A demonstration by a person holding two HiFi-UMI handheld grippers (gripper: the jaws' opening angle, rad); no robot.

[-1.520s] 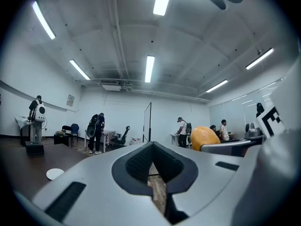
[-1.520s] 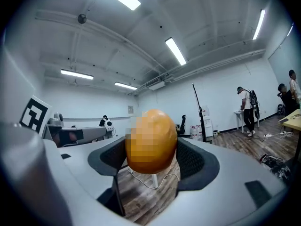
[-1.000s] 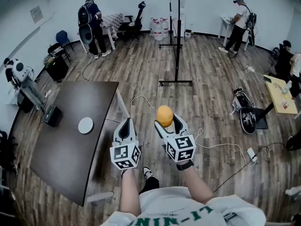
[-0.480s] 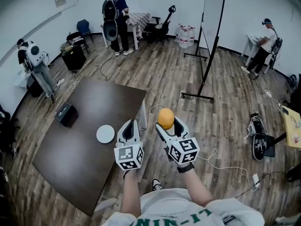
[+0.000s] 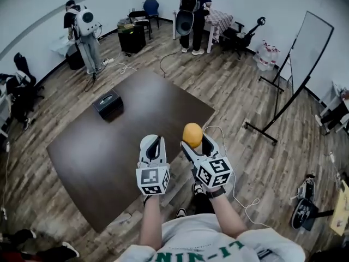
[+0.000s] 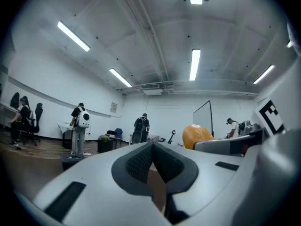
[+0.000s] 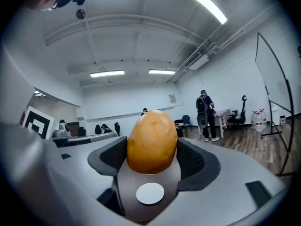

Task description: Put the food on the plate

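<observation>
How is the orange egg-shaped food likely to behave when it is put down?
The orange egg-shaped food looks rounded with no flat side, so it would probably roll. Its glossy skin may be slippery. It shows no dent in the right tool, so likely firm.

Wide bare stretch of dark table (image 5: pixel 136 146) lies ahead of both grippers, a clean run across it. The black box (image 5: pixel 107 103) stands well off toward the far left side, the one bump on that top. Left gripper (image 5: pixel 153 142) and right gripper (image 5: pixel 193 140) sit side by side, just a narrow lane between them. The food (image 5: pixel 191 134) fills the right jaws. The whiteboard (image 5: pixel 310 48) stands off right, well apart from the table.
</observation>
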